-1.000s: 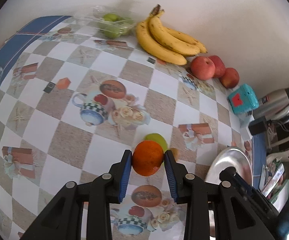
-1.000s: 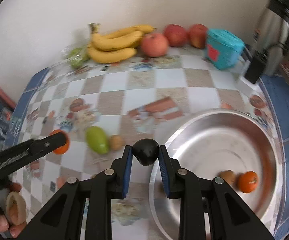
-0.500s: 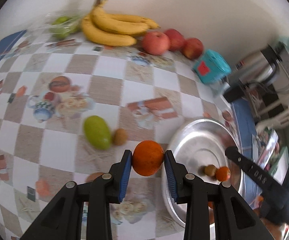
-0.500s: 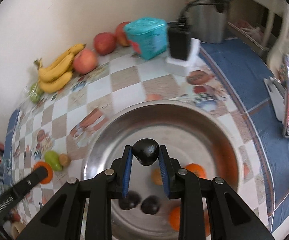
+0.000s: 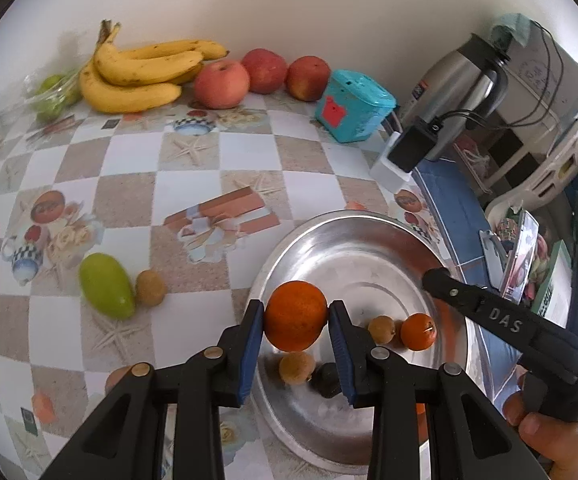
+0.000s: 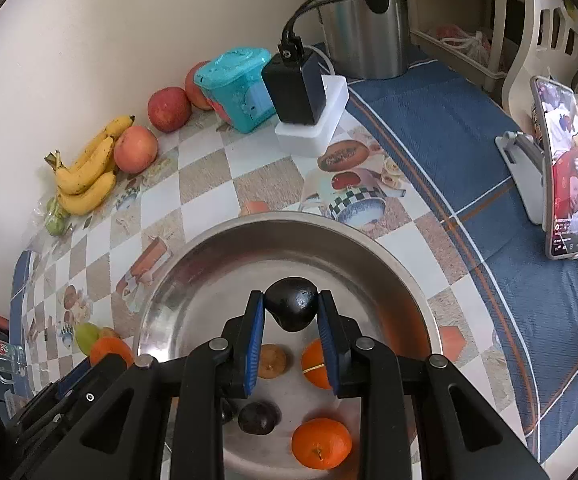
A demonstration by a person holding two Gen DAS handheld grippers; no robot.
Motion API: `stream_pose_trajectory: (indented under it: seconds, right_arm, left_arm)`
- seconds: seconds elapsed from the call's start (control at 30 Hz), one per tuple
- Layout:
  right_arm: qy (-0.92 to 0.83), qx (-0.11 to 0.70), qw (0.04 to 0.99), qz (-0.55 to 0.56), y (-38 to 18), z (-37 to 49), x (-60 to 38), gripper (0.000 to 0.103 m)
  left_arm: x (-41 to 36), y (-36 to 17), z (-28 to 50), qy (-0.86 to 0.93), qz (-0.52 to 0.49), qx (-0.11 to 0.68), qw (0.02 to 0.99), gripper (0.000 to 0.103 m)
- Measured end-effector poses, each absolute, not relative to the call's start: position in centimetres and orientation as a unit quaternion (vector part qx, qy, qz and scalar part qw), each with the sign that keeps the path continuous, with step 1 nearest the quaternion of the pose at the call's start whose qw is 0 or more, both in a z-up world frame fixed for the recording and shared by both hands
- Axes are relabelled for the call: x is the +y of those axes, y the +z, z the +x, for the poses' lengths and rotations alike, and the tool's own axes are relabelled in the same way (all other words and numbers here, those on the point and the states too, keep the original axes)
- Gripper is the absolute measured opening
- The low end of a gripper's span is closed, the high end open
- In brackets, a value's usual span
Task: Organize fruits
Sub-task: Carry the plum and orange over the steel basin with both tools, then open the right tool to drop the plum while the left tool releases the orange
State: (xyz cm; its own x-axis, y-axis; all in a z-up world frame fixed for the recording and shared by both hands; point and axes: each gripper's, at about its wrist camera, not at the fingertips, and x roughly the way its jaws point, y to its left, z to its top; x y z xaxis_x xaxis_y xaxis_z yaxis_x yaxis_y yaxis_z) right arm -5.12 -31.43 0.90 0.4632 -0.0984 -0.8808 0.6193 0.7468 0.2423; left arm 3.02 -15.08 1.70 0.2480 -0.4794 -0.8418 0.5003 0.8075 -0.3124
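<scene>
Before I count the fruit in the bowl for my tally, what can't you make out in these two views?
- Left wrist view: the held orange and left claw cover part of the bowl; a dark fruit shows only partly.
- Right wrist view: the right claw, shut on a dark fruit, hides half of one orange and the bowl's near rim.
- Bagged green fruit: too blurred to count.

Bananas [image 5: 141, 76] and 3 apples [image 5: 221, 84] line the table's [image 5: 249, 152] back edge by the wall, box [image 5: 353, 106] to their right; mango [image 5: 107, 285] sits left of the bowl [image 5: 353, 232]; oranges [image 6: 321, 442] lie in the bowl.
</scene>
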Motion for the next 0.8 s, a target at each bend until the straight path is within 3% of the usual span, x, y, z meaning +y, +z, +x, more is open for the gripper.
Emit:
stream_pose_trajectory:
  seconds: [0.8]
  right_arm:
    - [-0.209, 0.5, 0.798, 0.263, -1.7, -3.8, -30.4, 0.028]
  left_arm:
    - [-17.0, -0.4, 2.1, -0.32, 0.036, 0.538, 0.779, 0.037]
